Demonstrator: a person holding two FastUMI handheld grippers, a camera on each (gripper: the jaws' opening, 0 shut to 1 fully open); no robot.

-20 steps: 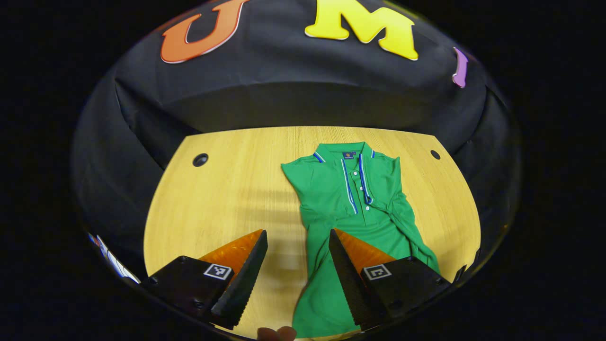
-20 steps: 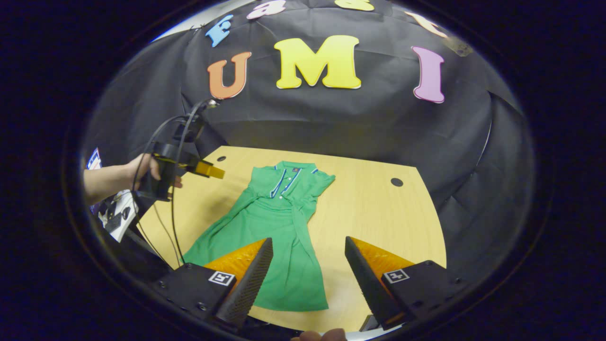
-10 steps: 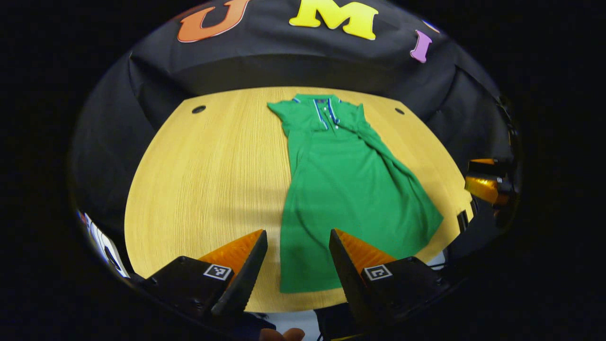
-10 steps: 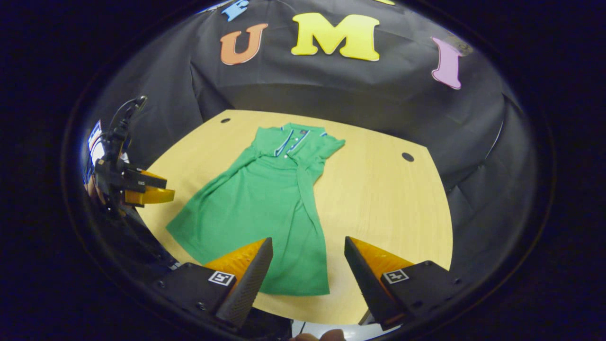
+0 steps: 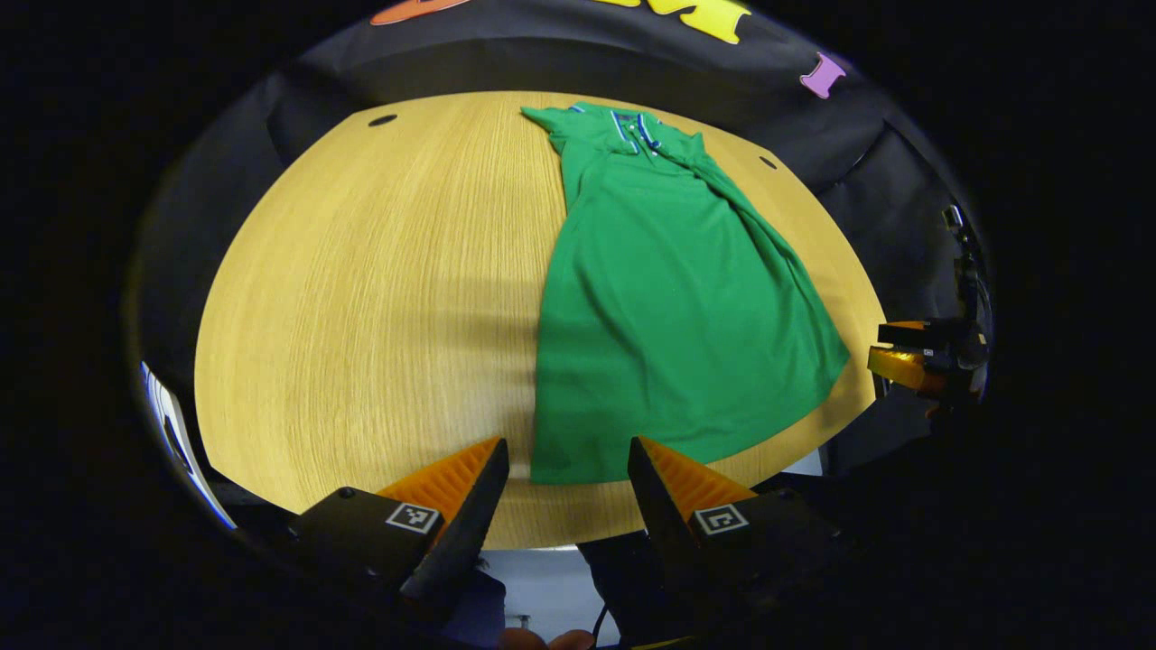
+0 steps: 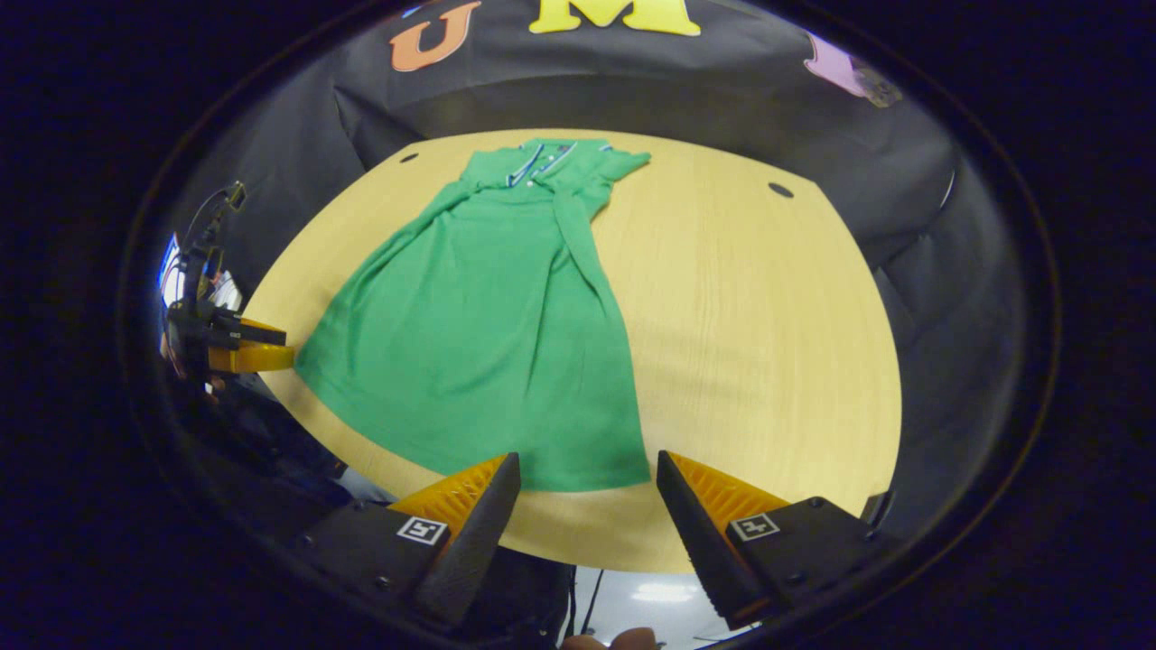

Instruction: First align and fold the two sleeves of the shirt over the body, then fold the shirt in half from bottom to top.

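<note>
While both grippers' fingers (image 5: 470, 506) (image 6: 695, 524) gape empty, shirt (image 5: 668, 298) lies untouched

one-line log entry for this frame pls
stage: sleeves folded, bottom fold pending | shirt: flat on table | left gripper: open, near hem | right gripper: open, near hem

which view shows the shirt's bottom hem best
The right gripper view: the hem of the green shirt runs nearly whole along the near table edge. In the left gripper view the hem shows too, at more of a slant, running away toward the right gripper.
</note>
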